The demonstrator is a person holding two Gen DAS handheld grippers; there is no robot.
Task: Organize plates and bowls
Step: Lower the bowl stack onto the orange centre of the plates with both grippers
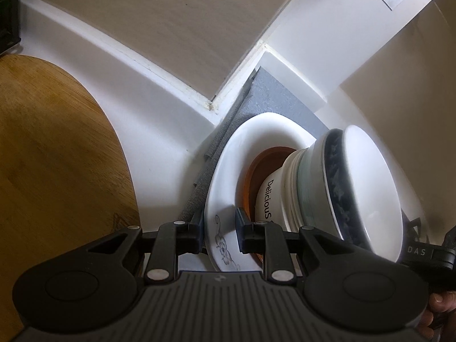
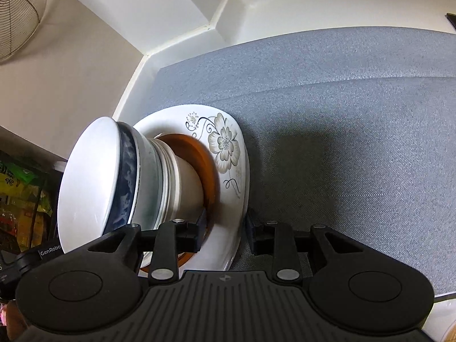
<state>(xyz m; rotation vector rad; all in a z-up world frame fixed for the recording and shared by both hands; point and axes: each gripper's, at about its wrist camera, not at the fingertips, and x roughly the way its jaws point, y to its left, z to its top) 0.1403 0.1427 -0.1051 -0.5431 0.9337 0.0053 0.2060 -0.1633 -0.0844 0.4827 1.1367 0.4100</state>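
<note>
We see both black two-finger grippers clamped on opposite edges of a white square ceramic plate with grey flower prints [image 2: 228, 154]. The left gripper [image 1: 219, 235] pinches one rim, the right gripper [image 2: 225, 232] the other. On the plate sits a brown round saucer [image 2: 212, 176] and a nested stack of white bowls [image 2: 119, 176], one banded in blue. The plate is over a grey fabric mat [image 2: 342, 99], beside white walls.
</note>
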